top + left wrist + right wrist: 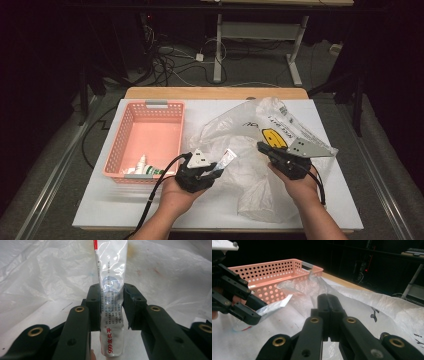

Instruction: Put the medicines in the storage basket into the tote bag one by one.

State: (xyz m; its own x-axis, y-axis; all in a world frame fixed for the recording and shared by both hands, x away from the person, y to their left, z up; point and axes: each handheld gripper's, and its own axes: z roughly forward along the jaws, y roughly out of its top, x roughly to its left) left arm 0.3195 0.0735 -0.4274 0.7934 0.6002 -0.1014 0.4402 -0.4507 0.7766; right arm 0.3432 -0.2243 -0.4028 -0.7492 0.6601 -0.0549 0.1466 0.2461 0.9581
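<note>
My left gripper [220, 167] is shut on a white and silver ointment tube [228, 157] with red print. Both pads press its sides, and the tube [111, 302] stands up between the jaws. Behind it lies a crumpled clear plastic bag [250, 130] with a yellow mark, spread over the middle and right of the table. My right gripper [263, 147] is at the bag's upper fold with its jaws shut tight [327, 296]. A ridge of the film [312, 282] rises from the tips. The left gripper [258, 307] and the tube [274, 307] appear at the left of the right gripper view.
A pink perforated basket [150, 106] stands at the left of the white tabletop [100, 200], with a small white bottle [141, 164] and a green-striped item at its near end. Beyond the table's far wooden edge are floor cables and desk legs.
</note>
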